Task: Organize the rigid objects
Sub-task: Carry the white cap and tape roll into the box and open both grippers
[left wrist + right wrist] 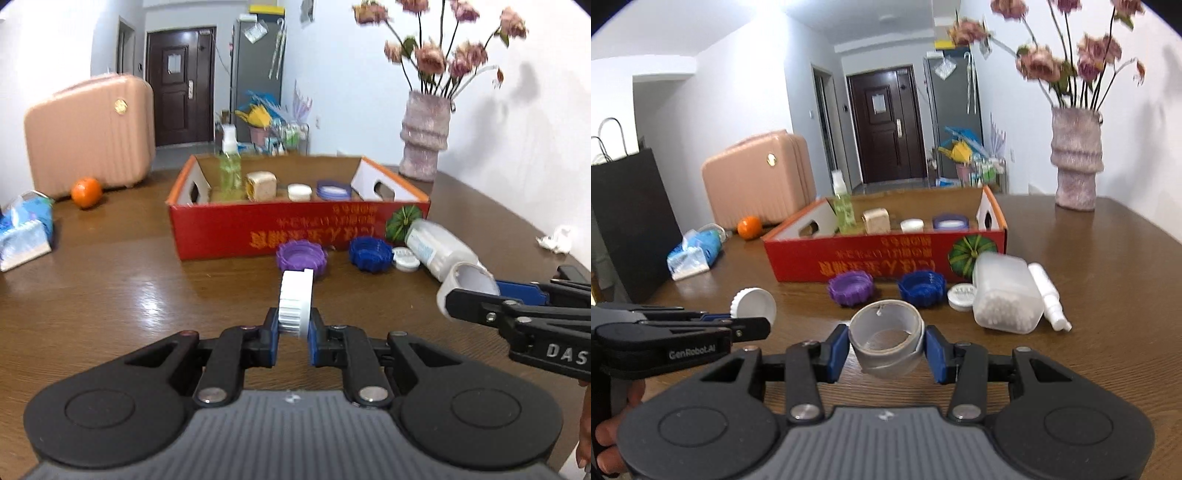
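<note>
The left claw (295,326) pinches a white ribbed plastic cap (295,302) edge-on; the right claw (886,350) pinches a grey tape roll (886,341). Both are held short of the red cardboard box (299,230). Risk: the narrow-edge cap may pivot out, or strike the box wall.

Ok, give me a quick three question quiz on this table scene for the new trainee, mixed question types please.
1. True or false: the left gripper holds a white ridged plastic cap.
2. What does the right gripper hold: A, an orange; B, a grey roll of tape; C, a spray bottle?
3. Which two toothed plastic rings lie in front of the red cardboard box?

Key: 1 true. 2 B. 3 The purple ring and the dark blue ring.
</note>
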`<act>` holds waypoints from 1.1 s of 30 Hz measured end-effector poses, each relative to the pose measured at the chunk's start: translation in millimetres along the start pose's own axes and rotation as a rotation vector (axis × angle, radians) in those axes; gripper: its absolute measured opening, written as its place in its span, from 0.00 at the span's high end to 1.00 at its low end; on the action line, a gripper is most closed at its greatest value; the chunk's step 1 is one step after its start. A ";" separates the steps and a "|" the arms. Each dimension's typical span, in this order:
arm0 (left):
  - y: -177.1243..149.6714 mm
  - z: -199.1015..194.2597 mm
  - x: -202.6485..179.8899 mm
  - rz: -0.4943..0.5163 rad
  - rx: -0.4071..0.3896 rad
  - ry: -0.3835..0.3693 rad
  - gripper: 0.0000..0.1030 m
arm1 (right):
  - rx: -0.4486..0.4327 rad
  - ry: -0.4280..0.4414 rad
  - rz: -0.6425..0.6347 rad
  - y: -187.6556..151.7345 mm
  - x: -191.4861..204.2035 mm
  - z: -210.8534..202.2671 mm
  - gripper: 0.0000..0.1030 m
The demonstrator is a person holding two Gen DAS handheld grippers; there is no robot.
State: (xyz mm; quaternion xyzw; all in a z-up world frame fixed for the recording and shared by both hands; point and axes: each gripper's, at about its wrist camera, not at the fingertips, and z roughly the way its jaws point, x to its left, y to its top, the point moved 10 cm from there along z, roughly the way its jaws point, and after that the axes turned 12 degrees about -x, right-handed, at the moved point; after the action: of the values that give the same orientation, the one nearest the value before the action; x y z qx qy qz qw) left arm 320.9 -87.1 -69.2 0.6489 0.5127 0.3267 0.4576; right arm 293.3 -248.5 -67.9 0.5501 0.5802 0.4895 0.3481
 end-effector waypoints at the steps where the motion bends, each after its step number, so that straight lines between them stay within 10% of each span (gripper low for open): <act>1: 1.9 -4.5 1.4 0.001 -0.006 0.003 0.85 | -0.016 0.003 0.004 3.8 3.7 -6.0 0.58; 18: 67.8 -5.7 32.3 -0.054 -0.139 -0.017 0.85 | -0.139 0.021 -0.076 65.5 30.6 -9.0 0.58; 33: 108.7 219.2 102.1 -0.151 0.195 0.006 0.85 | 0.189 0.108 0.088 113.7 1.6 276.1 0.58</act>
State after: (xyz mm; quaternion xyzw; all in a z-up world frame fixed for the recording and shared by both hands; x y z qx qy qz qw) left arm 583.1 -51.5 -53.5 0.6489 0.5907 0.2418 0.4141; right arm 587.1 -205.5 -36.4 0.5784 0.6166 0.4765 0.2412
